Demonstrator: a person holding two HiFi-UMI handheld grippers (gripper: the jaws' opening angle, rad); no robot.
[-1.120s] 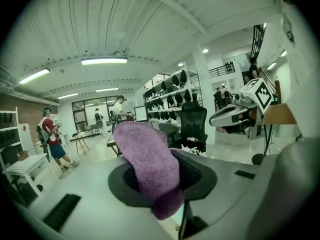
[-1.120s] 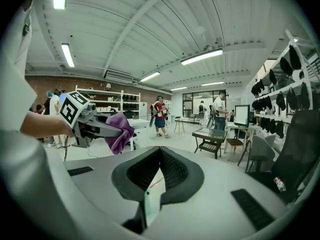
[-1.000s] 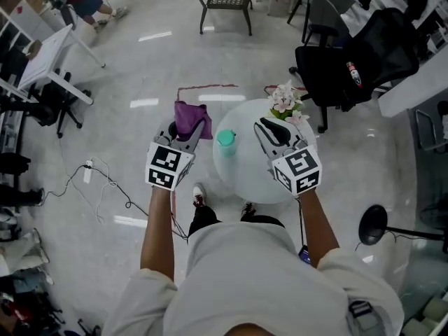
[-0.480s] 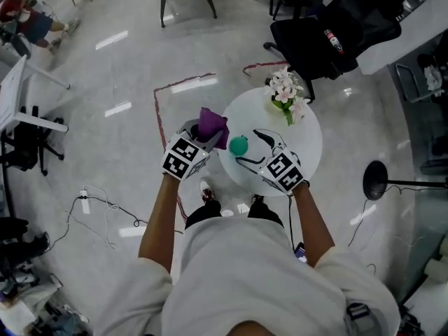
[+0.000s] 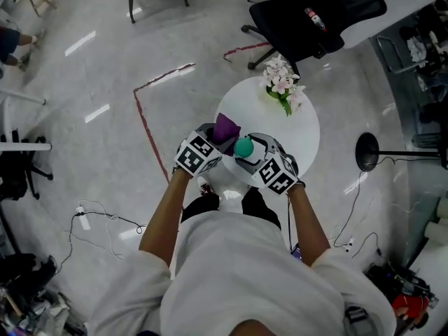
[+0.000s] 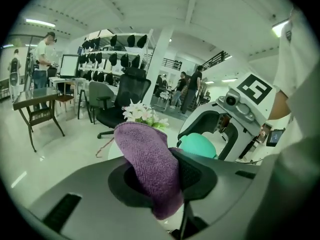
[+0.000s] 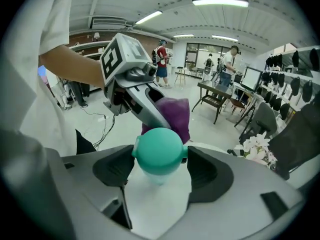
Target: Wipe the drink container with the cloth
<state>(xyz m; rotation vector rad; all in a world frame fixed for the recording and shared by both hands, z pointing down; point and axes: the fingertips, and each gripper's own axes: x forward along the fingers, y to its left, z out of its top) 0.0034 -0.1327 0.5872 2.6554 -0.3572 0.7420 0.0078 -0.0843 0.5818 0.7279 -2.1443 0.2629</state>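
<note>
Purple cloth is carried at the left and the drink container is stood on the white round table just beside it. The step in hand is judged to be the securing of the container before any wiping is begun. Next, a firm hold on the container is called for, and then the cloth is to be pressed against its side.

The cloth is pinched between the closed jaws of the left gripper, with a fold hanging out in front. The teal lid is straddled by the right gripper, whose jaws have just been closing. The pads are seen just beside the lid's sides, and no firm press can be confirmed.
</note>
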